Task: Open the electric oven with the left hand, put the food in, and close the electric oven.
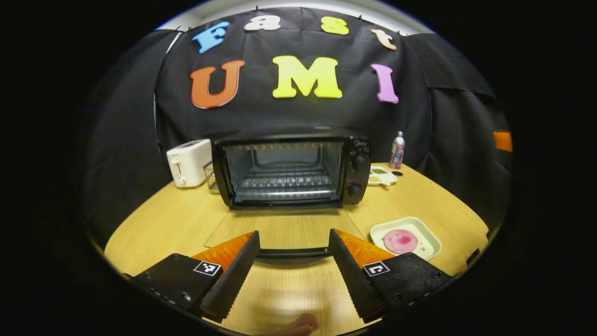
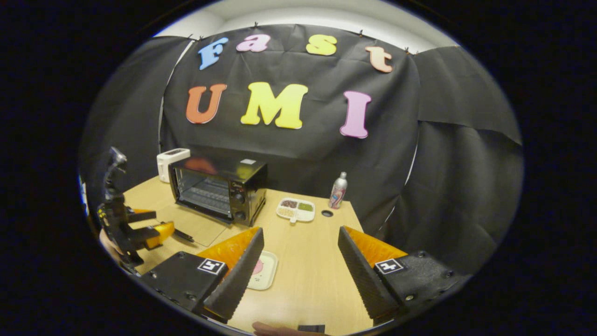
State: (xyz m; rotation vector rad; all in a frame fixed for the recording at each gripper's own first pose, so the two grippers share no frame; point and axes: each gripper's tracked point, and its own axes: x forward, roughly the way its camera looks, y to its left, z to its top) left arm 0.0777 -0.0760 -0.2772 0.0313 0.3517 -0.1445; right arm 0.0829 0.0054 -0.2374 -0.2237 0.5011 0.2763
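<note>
Two grippers, both with fingers spread and holding nothing | we see the toaster (image 1: 189, 162) leftmost on the table (image 1: 168, 224) | oven (image 1: 291, 170) mid-table, its glass door (image 1: 284, 229) folded flat | left gripper (image 1: 294, 252) at the door's handle (image 1: 294, 253) | pink food (image 1: 400, 241) on a tray (image 1: 431, 237) to the right | right gripper (image 2: 301, 261) above the table.

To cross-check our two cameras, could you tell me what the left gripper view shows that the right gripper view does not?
Left gripper view: the open door's handle lying between the left claw's spread fingers. Right gripper view: that claw from the side, plus the right claw, open. Both: the oven, toaster, bottle, pink food on its tray.
</note>
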